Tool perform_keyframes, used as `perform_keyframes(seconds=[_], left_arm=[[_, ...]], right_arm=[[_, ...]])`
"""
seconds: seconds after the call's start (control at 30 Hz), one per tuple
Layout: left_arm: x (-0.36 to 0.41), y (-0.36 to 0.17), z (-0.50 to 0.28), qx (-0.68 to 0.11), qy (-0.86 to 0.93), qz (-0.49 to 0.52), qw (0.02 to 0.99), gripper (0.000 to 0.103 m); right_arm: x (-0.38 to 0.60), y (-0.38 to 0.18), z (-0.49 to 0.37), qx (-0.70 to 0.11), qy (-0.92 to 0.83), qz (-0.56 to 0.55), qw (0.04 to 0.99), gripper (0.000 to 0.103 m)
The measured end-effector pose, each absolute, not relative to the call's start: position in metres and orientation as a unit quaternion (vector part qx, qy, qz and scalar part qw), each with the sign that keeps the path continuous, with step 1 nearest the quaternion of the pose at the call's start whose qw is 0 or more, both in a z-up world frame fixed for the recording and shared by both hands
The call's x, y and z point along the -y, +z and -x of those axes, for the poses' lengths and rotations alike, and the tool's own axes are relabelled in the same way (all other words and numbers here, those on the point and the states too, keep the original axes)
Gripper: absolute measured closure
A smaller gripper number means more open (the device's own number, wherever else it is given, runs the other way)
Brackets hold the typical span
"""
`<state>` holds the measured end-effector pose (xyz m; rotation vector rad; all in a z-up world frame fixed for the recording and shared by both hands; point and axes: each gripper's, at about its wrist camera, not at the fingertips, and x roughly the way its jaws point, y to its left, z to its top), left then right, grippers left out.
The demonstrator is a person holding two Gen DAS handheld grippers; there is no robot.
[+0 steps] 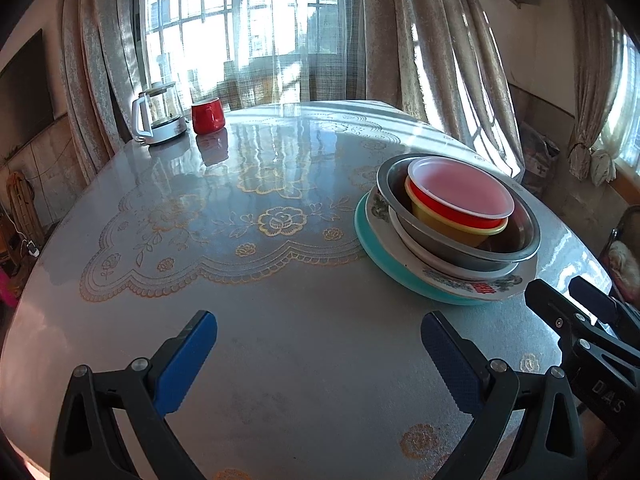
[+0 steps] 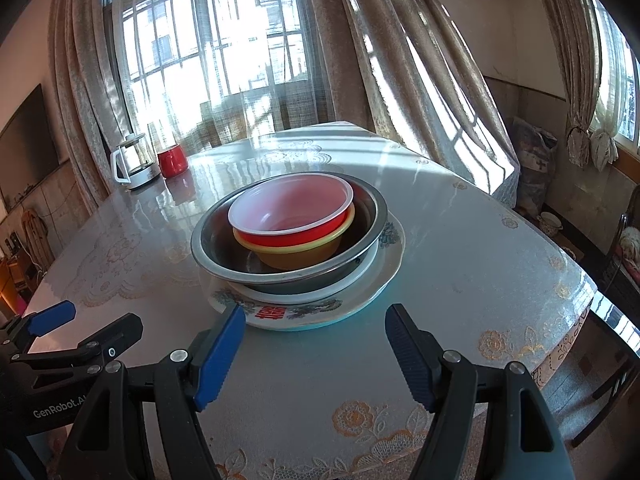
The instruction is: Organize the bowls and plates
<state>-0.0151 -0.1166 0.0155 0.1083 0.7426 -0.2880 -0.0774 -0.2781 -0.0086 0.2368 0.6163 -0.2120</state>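
Note:
One stack of dishes stands on the table. A red bowl [image 2: 292, 210] with a white inside sits in a yellow bowl [image 2: 300, 254], inside a steel bowl [image 2: 224, 258], on a white floral plate [image 2: 384, 276] over a teal plate [image 1: 380, 260]. The stack also shows at the right in the left wrist view, with the red bowl [image 1: 460, 196] on top. My right gripper [image 2: 316, 320] is open and empty just in front of the stack. My left gripper [image 1: 320, 328] is open and empty, to the left of the stack over bare table.
A glass kettle [image 1: 160, 116] and a red mug [image 1: 207, 115] stand at the table's far left edge. The table [image 1: 280, 360] has a lace-patterned cover. Curtains and a window are behind; a chair [image 2: 624, 248] is at the right.

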Motion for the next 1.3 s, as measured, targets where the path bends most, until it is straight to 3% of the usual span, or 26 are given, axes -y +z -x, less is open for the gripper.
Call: perform_keyframes(seconds=[1.3], left_arm=[[0.1177, 0.0131, 0.0169, -0.360, -0.147, -0.055, 0.920, 0.000]], right_arm=[[0.2797, -0.0115, 0.0758, -0.309, -0.101, -0.121, 0.938, 0.029]])
